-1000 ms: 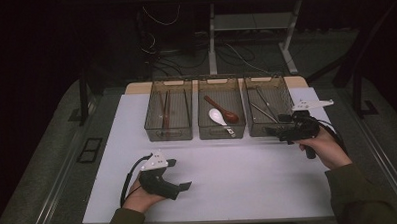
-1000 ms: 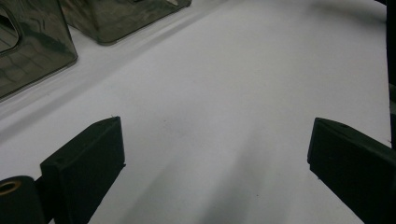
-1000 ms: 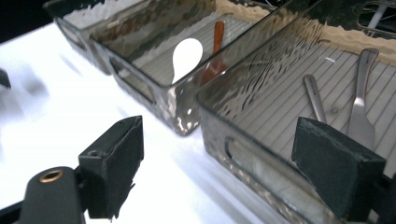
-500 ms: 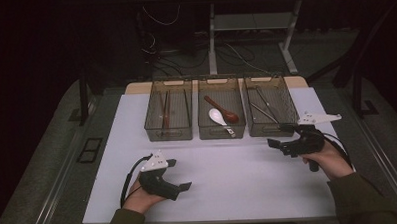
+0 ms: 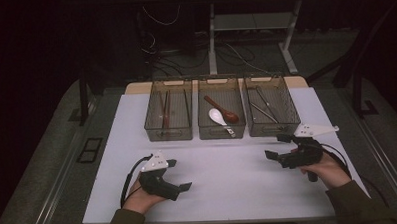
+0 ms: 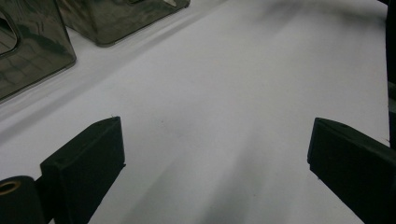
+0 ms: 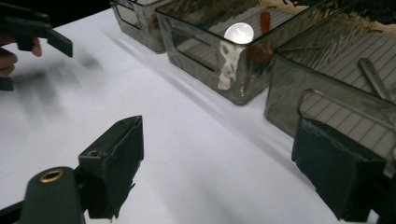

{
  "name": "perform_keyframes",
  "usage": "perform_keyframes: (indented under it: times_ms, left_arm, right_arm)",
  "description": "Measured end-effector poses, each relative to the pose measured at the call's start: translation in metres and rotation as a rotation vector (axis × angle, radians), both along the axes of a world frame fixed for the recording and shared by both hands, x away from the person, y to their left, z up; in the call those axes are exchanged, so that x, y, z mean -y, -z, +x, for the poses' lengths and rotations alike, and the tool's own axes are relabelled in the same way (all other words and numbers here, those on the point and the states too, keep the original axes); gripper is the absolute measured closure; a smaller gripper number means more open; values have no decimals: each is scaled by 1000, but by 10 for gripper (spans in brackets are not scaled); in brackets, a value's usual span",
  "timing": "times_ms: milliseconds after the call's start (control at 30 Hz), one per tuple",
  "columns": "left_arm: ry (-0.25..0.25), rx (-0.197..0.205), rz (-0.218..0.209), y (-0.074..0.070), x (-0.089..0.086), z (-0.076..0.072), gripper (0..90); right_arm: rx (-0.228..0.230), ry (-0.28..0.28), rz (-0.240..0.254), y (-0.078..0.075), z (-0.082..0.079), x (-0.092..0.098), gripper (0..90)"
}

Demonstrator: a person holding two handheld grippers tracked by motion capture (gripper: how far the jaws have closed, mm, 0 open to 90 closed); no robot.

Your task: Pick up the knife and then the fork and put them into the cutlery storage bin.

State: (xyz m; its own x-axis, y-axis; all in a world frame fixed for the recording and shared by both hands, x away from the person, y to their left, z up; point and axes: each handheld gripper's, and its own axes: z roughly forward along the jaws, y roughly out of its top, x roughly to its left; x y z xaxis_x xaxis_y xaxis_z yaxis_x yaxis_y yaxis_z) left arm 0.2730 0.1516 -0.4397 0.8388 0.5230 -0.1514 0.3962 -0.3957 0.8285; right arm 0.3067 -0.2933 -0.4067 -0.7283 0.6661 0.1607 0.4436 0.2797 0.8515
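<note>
My right gripper (image 5: 277, 147) hovers released at five o'clock of the right bin (image 5: 271, 107); my left gripper (image 5: 177, 175) rests released on the white table (image 5: 229, 176).

A white table (image 5: 224, 191) stands lit in a dark room; grey carpeted floor (image 5: 48, 162) surrounds the table on both sides; beyond the table's far edge, a pale desk frame (image 5: 253, 22) rises; black cables (image 5: 169, 48) trail left of that frame.
</note>
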Motion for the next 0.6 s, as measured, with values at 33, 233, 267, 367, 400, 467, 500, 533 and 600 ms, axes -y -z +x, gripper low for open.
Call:
perform_keyframes:
  times_ms: [33, 233, 267, 367, 400, 467, 500, 533, 600]
  left_arm:
    - [0, 0, -1, 0, 0, 0, 29]
    - [-1, 0, -1, 0, 1, 0, 29]
    - [-1, 0, -1, 0, 1, 0, 29]
    - [-2, 0, -2, 0, 1, 0, 29]
    - [-1, 0, -1, 0, 1, 0, 29]
    - [-2, 0, -2, 0, 1, 0, 29]
    - [-1, 0, -2, 0, 1, 0, 29]
    - [-2, -1, -2, 0, 1, 0, 29]
    - [-2, -1, -1, 0, 1, 0, 29]
  right_arm:
    - [2, -3, 3, 1, -2, 0, 167]
    - [7, -13, 7, 8, -13, -4, 167]
    - [8, -14, 8, 10, -15, -4, 167]
    - [0, -21, 6, 16, -20, -5, 167]
    - [-3, -23, 5, 17, -22, -5, 167]
    - [-3, -27, -1, 21, -26, -6, 167]
    - [-2, -29, -6, 22, -28, -6, 167]
    - [-4, -31, -11, 23, -30, -6, 167]
    - [-3, -38, -17, 25, -33, -6, 167]
